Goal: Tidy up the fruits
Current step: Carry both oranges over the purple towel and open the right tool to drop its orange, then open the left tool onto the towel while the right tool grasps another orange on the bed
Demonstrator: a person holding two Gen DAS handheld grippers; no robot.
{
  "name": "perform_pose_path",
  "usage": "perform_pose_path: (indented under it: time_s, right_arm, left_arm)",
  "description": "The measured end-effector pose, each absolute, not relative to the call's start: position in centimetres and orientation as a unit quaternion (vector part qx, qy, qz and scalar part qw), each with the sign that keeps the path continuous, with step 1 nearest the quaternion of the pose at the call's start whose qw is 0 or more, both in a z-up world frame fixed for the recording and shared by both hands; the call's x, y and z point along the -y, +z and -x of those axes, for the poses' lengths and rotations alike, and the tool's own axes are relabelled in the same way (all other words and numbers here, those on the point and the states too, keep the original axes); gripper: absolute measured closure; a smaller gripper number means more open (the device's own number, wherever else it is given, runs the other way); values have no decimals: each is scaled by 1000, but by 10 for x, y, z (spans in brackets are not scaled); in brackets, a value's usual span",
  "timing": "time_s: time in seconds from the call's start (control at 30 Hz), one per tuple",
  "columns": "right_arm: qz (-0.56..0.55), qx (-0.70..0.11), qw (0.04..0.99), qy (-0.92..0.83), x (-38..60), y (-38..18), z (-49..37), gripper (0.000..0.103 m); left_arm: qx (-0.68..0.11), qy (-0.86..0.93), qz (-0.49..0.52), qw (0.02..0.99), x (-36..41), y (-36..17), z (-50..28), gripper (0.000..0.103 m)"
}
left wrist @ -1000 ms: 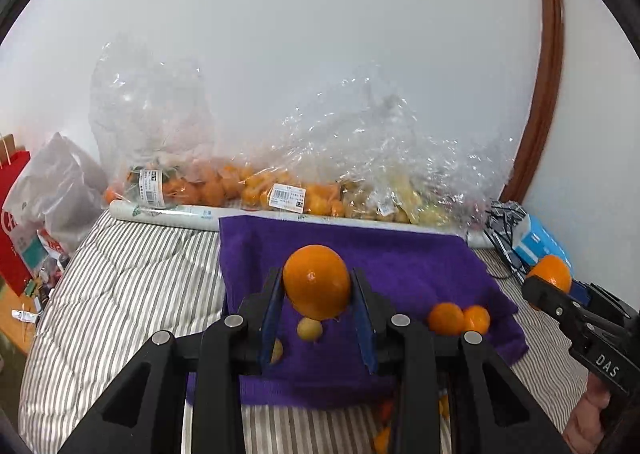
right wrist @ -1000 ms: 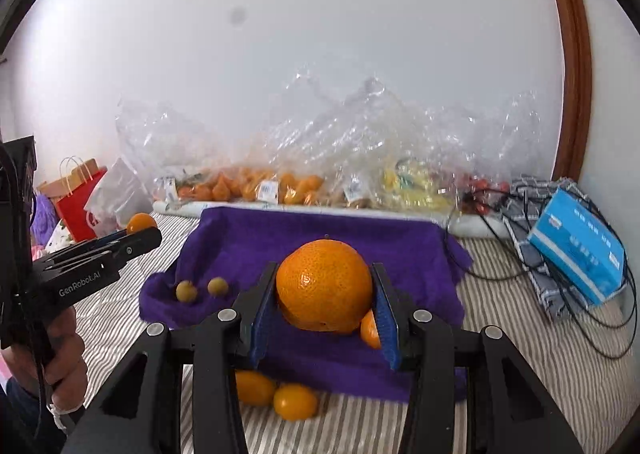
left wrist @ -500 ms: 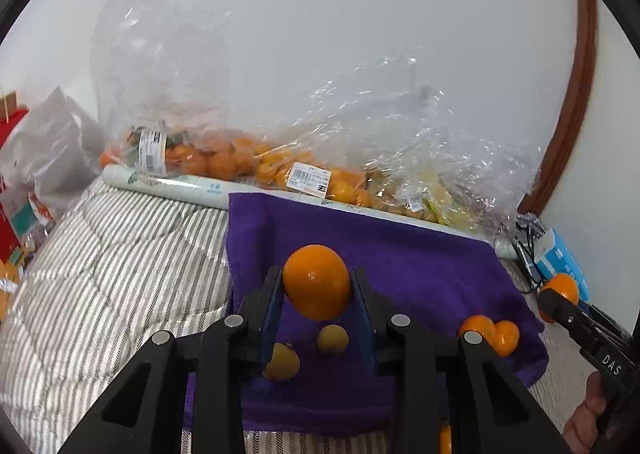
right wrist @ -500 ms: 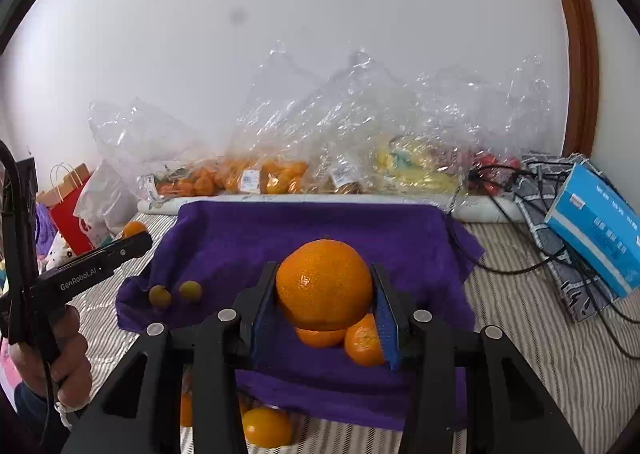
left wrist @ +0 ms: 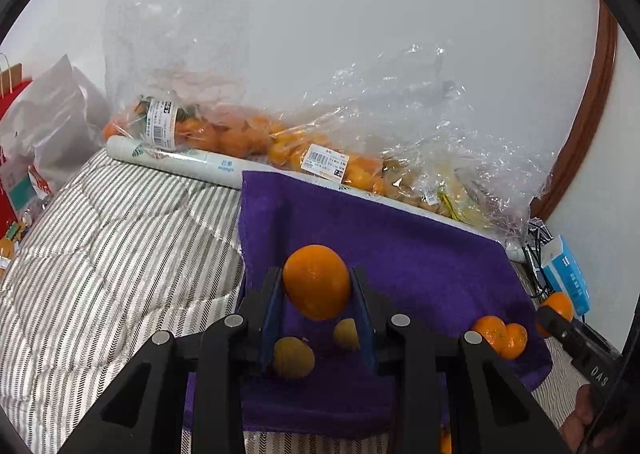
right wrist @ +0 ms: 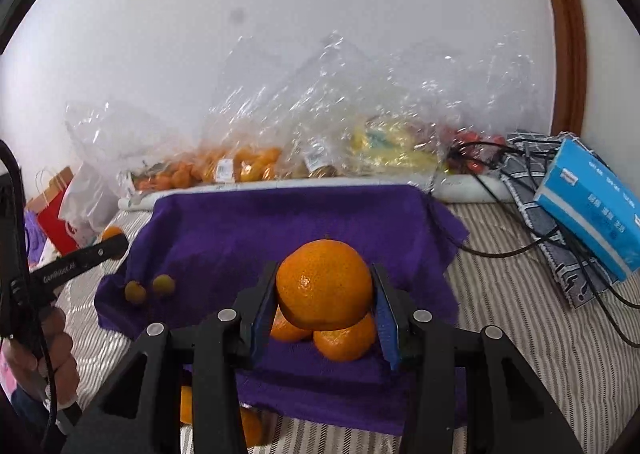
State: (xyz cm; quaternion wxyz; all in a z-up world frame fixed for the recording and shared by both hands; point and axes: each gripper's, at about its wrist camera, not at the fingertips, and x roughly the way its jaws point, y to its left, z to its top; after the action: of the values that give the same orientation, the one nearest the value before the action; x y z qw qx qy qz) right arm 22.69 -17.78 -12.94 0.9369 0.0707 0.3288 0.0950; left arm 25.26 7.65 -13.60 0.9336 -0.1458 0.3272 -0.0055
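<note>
My left gripper (left wrist: 316,286) is shut on a smooth orange (left wrist: 317,281), held above the left part of a purple towel (left wrist: 400,254). Two small yellow-green fruits (left wrist: 294,358) lie on the towel just below it. My right gripper (right wrist: 324,294) is shut on a larger tangerine (right wrist: 324,284), held above two tangerines (right wrist: 344,342) on the towel's right part; these also show in the left wrist view (left wrist: 500,336). The towel also shows in the right wrist view (right wrist: 280,221), with the small fruits (right wrist: 149,289) at its left.
Clear plastic bags of oranges (left wrist: 248,137) and other fruit (right wrist: 392,145) line the wall behind the towel. A blue tissue box (right wrist: 592,205) and black cables (right wrist: 520,238) lie to the right. More oranges (right wrist: 252,426) lie on the striped bedding (left wrist: 112,246) near the towel's front edge.
Both grippers have moved forward and lower over the towel, each still holding its fruit. The left one now hangs over the two small fruits, the right one over the two tangerines.
</note>
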Motion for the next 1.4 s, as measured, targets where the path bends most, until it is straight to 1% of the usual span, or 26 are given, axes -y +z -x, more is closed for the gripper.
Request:
perform_pose_path:
  time_s: [0.53, 1.13, 1.4]
  right_arm:
    - [-41, -376, 918, 118, 155, -149, -230, 59]
    - [-43, -344, 932, 105, 158, -140, -224, 57]
    - [-21, -334, 936, 110, 150, -141, -221, 57]
  left_arm:
    - [-341, -12, 137, 930, -73, -141, -256, 71]
    - [-398, -71, 132, 905, -54, -156, -265, 71]
    - [-411, -76, 119, 901, -47, -159, -265, 72]
